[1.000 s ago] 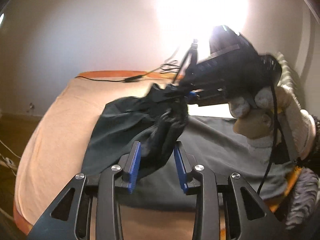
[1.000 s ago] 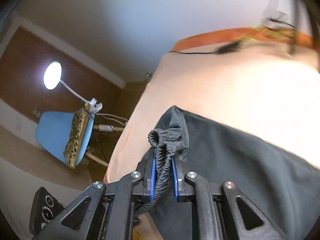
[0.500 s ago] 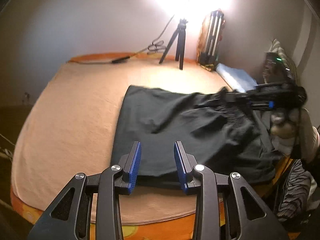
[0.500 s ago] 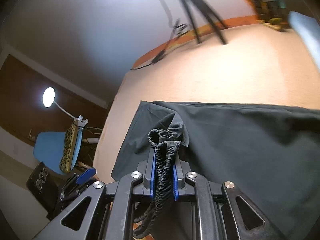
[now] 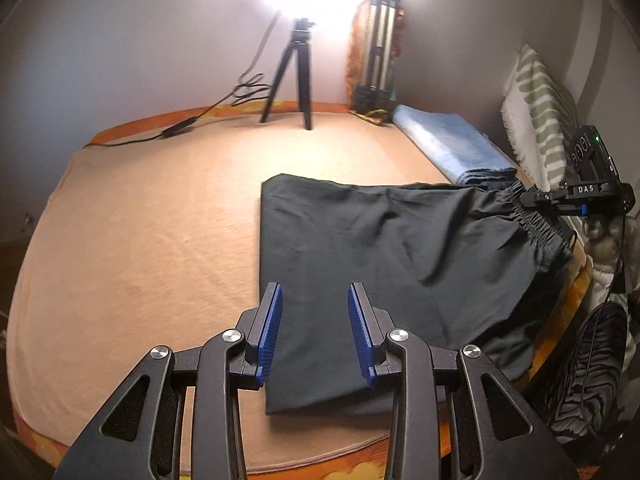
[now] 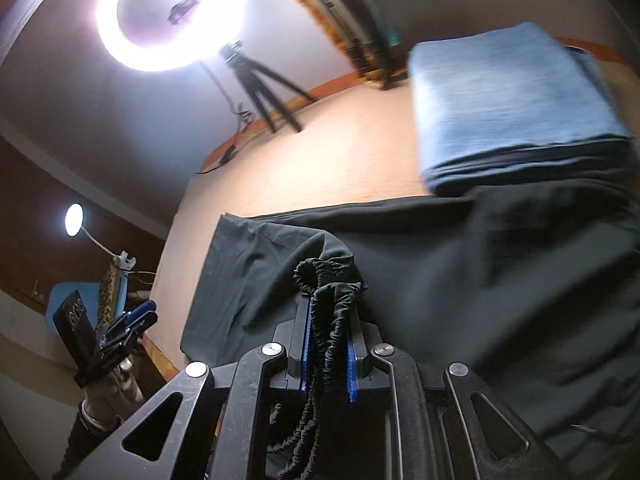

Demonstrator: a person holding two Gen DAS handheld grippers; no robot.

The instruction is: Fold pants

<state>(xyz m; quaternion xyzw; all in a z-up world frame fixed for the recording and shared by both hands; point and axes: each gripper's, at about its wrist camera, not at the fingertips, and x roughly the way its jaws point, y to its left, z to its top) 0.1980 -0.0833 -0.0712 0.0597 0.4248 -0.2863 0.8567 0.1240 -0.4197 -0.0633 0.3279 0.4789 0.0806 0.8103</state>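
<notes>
Black pants lie spread on the peach bed sheet, folded edge to the left. The elastic waistband is at the right, near the bed's edge. My left gripper hovers open over the near left part of the pants, with nothing between its blue pads. My right gripper is shut on the bunched waistband, which hangs out below the fingers. In the left wrist view the right gripper holds that waistband just above the bed. The left gripper shows at the lower left of the right wrist view.
A ring light on a black tripod stands at the far edge, its cable lying along the sheet. A folded blue cloth lies right of it, touching the pants. A striped pillow leans at the right. A blue chair stands beyond the left side.
My right gripper has swept to the right with the waistband, pulling the pants out flat. The cloth that hung between my left fingers is gone; that gripper now looks over the spread pants.
</notes>
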